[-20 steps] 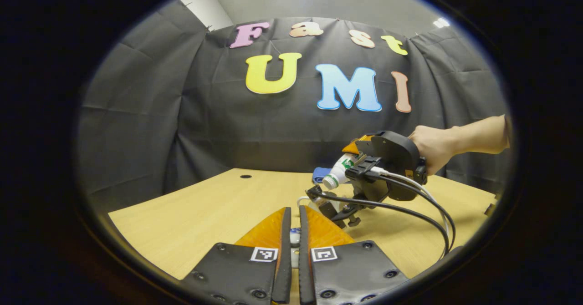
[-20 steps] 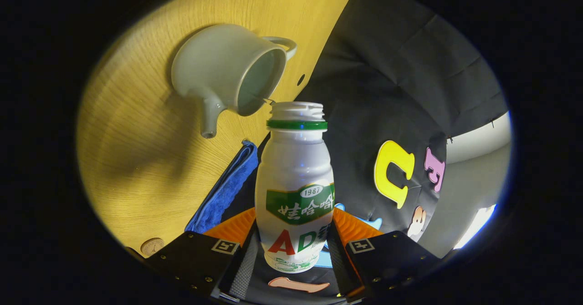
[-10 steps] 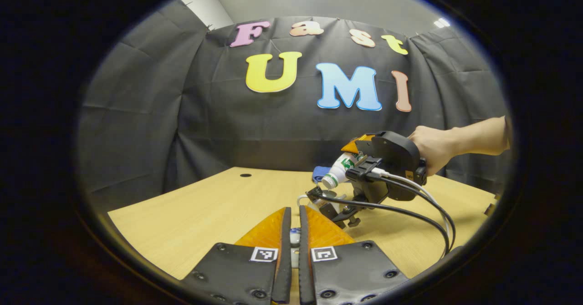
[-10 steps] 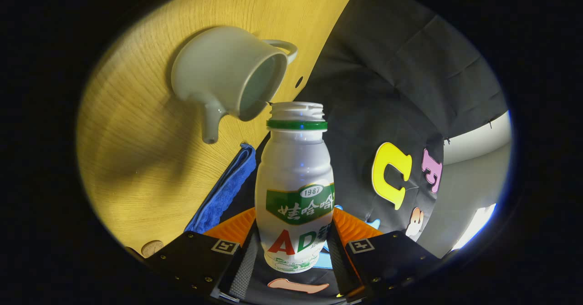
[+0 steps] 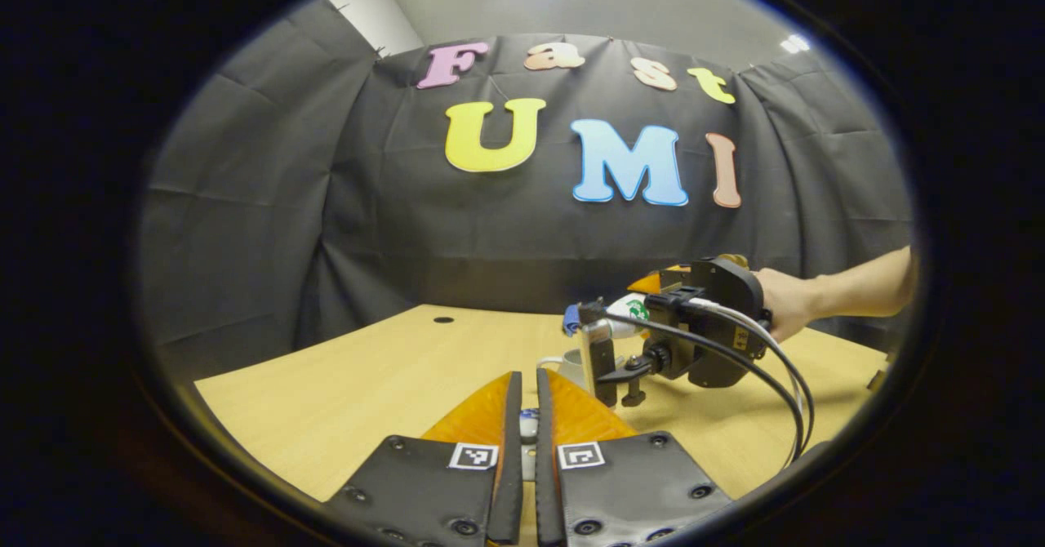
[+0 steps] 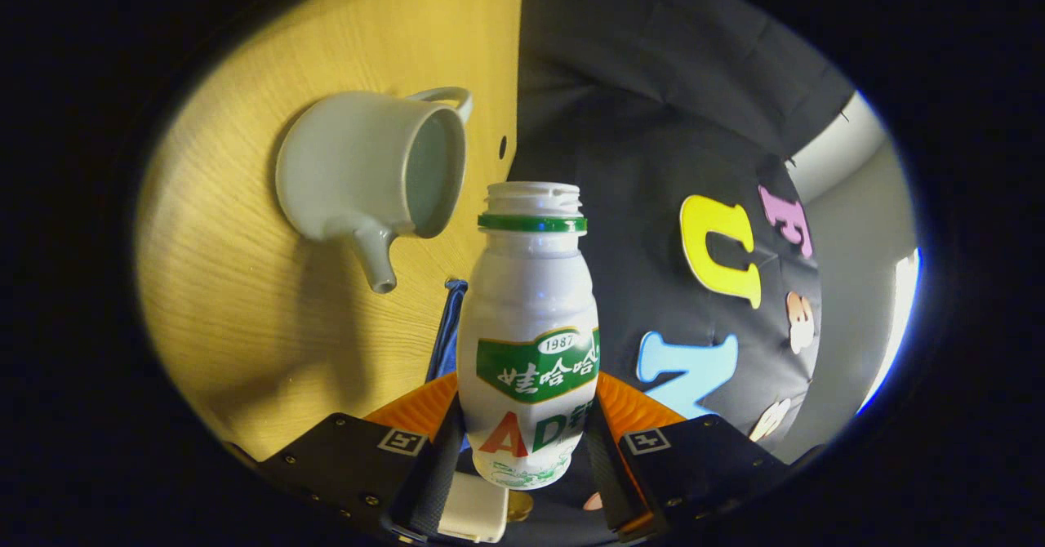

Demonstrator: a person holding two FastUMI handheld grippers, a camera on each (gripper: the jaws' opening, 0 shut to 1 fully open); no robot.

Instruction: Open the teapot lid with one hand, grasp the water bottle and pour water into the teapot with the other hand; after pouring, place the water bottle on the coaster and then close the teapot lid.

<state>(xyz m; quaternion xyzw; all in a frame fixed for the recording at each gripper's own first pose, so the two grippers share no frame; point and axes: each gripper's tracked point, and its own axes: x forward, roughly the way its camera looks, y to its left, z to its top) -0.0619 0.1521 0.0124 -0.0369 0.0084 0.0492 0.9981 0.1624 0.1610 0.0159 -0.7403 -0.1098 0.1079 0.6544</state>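
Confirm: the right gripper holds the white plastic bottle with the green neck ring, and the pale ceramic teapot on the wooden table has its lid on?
Not quite. In the right gripper view the pale ceramic teapot is open, its lid off. The rest holds: the right gripper grips the white plastic bottle, and the teapot is on the wooden table.

left tongs (image 5: 522, 400) nearly closed, level; right tongs (image 6: 526, 416) tipped sideways, fingers clamped tight, a hand (image 5: 782, 306) gripping behind.

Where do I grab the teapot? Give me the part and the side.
Take the handle, coming from the side opposite the spout. The teapot stands upright with a wide round body, probably too broad for the fingers. The thin loop of the handle sticks out clear of it.
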